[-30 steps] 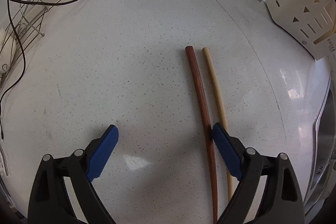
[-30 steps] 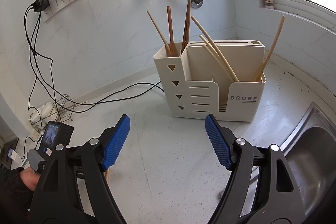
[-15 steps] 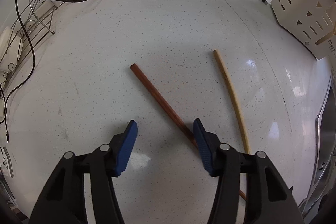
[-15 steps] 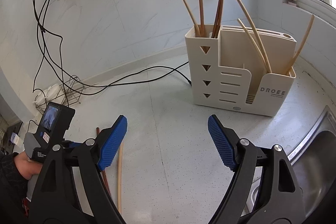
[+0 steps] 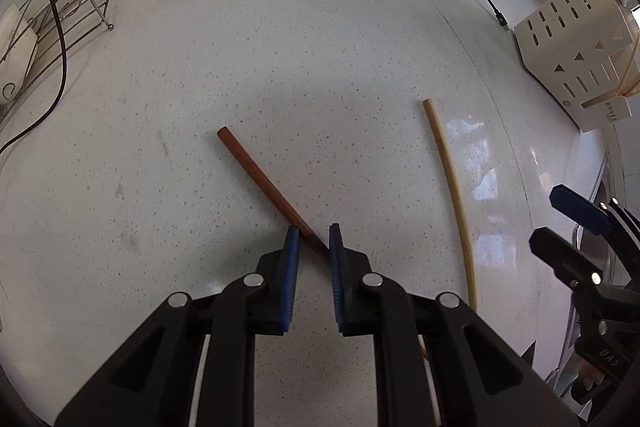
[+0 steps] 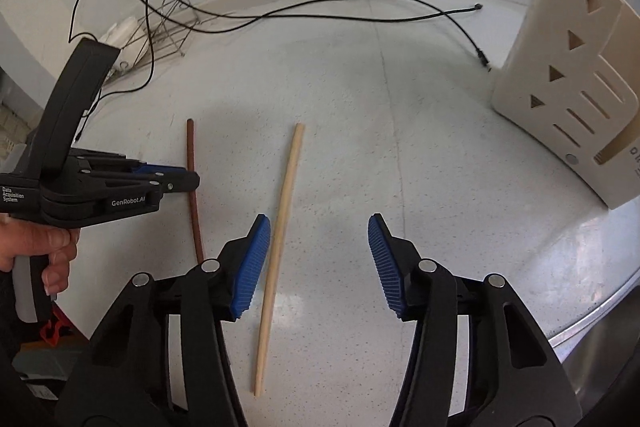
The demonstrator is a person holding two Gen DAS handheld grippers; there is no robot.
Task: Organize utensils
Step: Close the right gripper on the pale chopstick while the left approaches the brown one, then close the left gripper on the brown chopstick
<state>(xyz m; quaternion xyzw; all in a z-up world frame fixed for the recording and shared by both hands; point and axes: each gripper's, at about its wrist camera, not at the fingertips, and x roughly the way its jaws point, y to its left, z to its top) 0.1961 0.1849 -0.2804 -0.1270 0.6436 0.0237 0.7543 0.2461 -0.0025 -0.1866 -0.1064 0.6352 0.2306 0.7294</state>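
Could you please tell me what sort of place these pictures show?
Probably a home kitchen counter: a speckled white countertop, the edge of a steel sink, and a cream utensil holder with chopsticks standing in it, plus a wire rack by the wall.

- The left gripper (image 5: 311, 239) points steeply down, its jaws closing to a narrow gap, with a thing between the blue pads.
- A bare hand (image 6: 34, 245) grips its handle, fingers curled round.
- The right gripper (image 6: 318, 259) also points steeply down, its jaws closing, with nothing pressed between the pads (image 6: 250, 267).
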